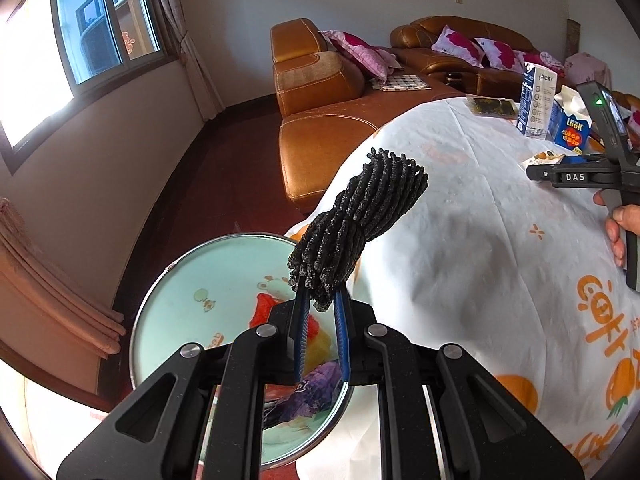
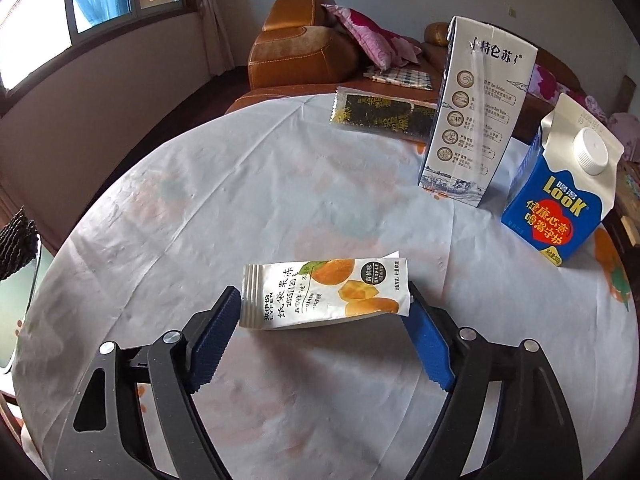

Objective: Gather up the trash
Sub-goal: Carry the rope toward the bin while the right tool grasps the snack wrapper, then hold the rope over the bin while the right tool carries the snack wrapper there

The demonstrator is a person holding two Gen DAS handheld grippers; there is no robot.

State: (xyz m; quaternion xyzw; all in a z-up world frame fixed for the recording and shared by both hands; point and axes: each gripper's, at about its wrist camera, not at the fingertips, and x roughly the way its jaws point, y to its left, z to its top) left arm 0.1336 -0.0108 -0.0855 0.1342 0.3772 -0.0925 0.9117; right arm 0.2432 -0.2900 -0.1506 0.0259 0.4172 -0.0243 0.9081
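Right gripper (image 2: 324,312): your jaws stand wide, and the jelly pouch (image 2: 326,294) lies flat on the tablecloth (image 2: 240,200) between the blue pads (image 2: 426,344); whether a pad tip touches a pouch end, you cannot tell.
Key relation: the pouch's long axis runs across the gap, from one finger to the other, so closing would press it end to end (likely to buckle the film, by my reading); a grip across its short side looks safer.
Nearer hand: the right, clearly; the left is off at the table edge.
Left gripper (image 1: 322,320): your fingers are clamped on a black bundle of bristly cords (image 1: 360,224), held above the rim of the pale-green bin (image 1: 192,280), which sits below the table edge with coloured scraps inside.
Judged step: bundle about to go in the bin, pouch next to be picked.
Other trash: dark seaweed wrapper (image 2: 380,118) at the far edge; tall white milk carton (image 2: 476,112) and blue gable-top carton (image 2: 560,200) stand far right.
Obstacles: none between your right fingers and the pouch; both cartons are well apart from it.
Background: brown leather sofa (image 1: 316,92) with pink cushions, window to the left.
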